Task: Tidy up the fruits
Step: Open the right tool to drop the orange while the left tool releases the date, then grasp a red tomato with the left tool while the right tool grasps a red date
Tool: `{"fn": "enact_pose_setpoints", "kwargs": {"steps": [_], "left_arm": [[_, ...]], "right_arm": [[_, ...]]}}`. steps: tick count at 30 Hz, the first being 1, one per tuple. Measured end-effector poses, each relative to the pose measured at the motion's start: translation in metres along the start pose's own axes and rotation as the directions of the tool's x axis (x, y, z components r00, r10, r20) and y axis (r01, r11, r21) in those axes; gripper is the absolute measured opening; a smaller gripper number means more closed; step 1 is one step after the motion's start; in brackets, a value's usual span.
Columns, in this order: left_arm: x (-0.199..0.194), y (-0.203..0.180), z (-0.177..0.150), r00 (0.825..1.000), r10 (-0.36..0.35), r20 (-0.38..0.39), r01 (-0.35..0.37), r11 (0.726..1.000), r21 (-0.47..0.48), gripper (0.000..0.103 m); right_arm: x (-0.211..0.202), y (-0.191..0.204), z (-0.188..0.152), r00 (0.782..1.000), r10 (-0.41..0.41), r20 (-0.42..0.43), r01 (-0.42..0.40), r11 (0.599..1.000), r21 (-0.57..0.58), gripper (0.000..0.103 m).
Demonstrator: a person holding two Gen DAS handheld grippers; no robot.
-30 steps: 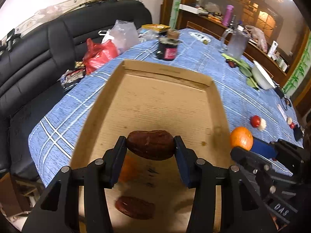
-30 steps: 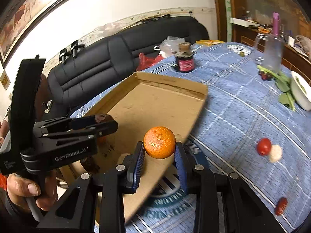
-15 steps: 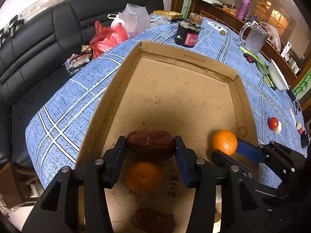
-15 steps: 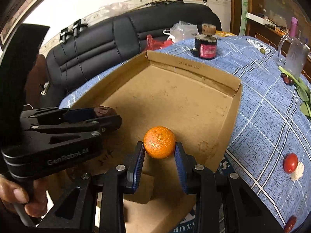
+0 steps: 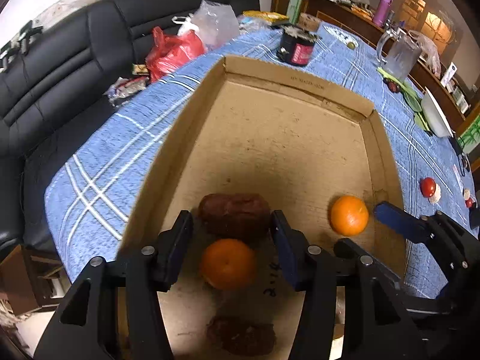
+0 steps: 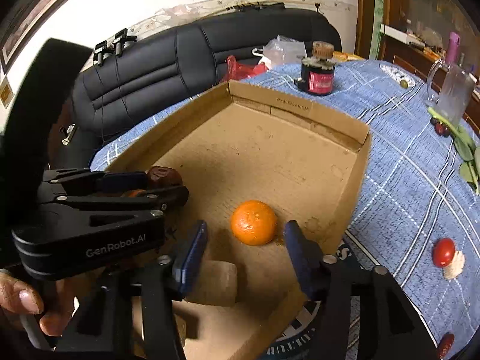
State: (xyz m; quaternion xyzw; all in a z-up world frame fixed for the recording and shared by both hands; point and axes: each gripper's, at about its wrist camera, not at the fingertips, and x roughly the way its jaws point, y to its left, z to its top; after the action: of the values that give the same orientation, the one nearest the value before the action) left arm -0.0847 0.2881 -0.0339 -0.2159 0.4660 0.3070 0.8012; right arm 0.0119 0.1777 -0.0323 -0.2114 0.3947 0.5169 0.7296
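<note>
Now both grippers hang over the cardboard box (image 5: 288, 138), which lies on the blue checked tablecloth (image 5: 120, 132).

The right gripper (image 6: 246, 240) has its jaws opening, and the orange (image 6: 253, 222) sits on the box floor between the two blue pads, touching neither one. It lies near the right wall of the box, at the near end.

The left gripper (image 5: 231, 234) is also opening its jaws. The brown date (image 5: 235, 214) lies between its fingertips with its long axis across, from pad to pad; a thin gap shows on each side, so I judge it is released, but I cannot tell if it rests on the floor. Just nearer than the date lies a second orange (image 5: 228, 262), and nearer again another dark fruit (image 5: 240, 340), blurred and partly cut off by the bottom edge.

For the next move, I think the fruits left outside matter: a red fruit (image 6: 443, 251) and a small pale piece lie on the cloth to the right of the box, so the right hand is the nearer one. One more red thing is cut off at the lower right corner.
</note>
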Motion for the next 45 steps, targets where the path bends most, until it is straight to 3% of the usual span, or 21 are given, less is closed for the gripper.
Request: {"fn": "enact_pose_setpoints", "kwargs": {"steps": [4, 23, 32, 45], "left_arm": [[-0.012, 0.002, -0.001, 0.999, 0.004, 0.037, -0.004, 1.0, -0.014, 0.059], [-0.043, -0.033, -0.012, 0.994, -0.077, 0.084, 0.075, 0.997, 0.028, 0.059], [-0.056, -0.078, -0.023, 0.981, -0.18, 0.069, 0.173, 0.98, 0.097, 0.059], [-0.051, -0.161, -0.044, 0.964, -0.266, -0.002, 0.259, 0.938, 0.232, 0.058]], "right_arm": [[-0.017, -0.003, -0.002, 0.999, 0.011, 0.031, -0.012, 1.0, 0.018, 0.055], [-0.085, -0.052, -0.05, 0.995, -0.032, 0.095, 0.016, 0.987, 0.161, 0.055], [-0.121, -0.091, -0.091, 0.988, -0.103, 0.112, 0.071, 0.963, 0.261, 0.056], [-0.159, -0.174, -0.16, 0.97, -0.233, 0.074, 0.178, 0.881, 0.438, 0.056]]}}
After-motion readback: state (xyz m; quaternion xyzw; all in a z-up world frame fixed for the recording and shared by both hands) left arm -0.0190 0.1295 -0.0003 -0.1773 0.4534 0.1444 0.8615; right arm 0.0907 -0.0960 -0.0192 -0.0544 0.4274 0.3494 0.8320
